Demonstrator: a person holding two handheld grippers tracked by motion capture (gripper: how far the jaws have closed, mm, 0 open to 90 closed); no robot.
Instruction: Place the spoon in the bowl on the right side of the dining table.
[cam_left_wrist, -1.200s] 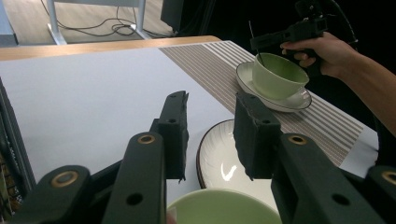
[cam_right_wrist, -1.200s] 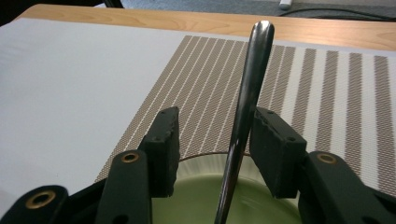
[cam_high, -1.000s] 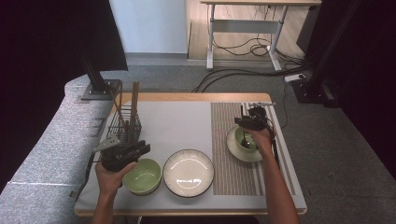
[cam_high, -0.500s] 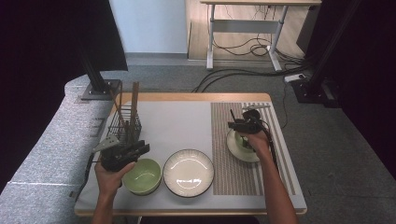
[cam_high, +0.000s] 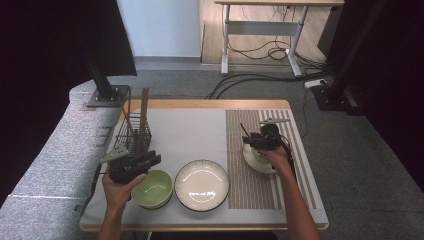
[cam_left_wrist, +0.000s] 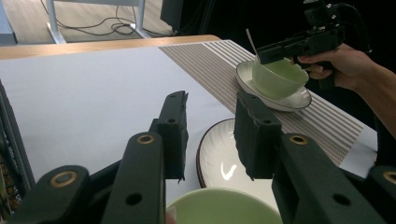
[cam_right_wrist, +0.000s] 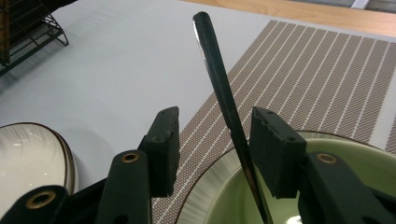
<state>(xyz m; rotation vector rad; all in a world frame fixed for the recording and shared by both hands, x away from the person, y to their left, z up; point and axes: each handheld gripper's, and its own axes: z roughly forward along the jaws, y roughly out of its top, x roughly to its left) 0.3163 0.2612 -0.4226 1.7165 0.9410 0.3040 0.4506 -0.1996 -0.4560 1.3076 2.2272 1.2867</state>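
Note:
A green bowl (cam_high: 258, 154) sits on a white plate (cam_high: 265, 167) on the striped brown mat (cam_high: 250, 190). A dark utensil handle (cam_right_wrist: 219, 79) leans up out of that bowl (cam_right_wrist: 336, 186), passing between the jaws of my right gripper (cam_right_wrist: 215, 135), which stands open; the handle lies close to the right pad (cam_right_wrist: 273, 140). My left gripper (cam_high: 154, 160) hovers open over a second green bowl (cam_high: 152, 190) at the front left, with nothing between its jaws (cam_left_wrist: 210, 121). A white ribbed plate (cam_high: 201, 184) lies between the two bowls.
A black wire rack (cam_high: 132, 132) with upright utensils stands at the back left of the grey mat (cam_high: 185, 132). The wooden table edge (cam_high: 200, 104) runs along the back. Beyond it are a desk frame and floor cables.
My right gripper has shifted slightly left and toward the person over the bowl on the plate. The left gripper has stayed where it was.

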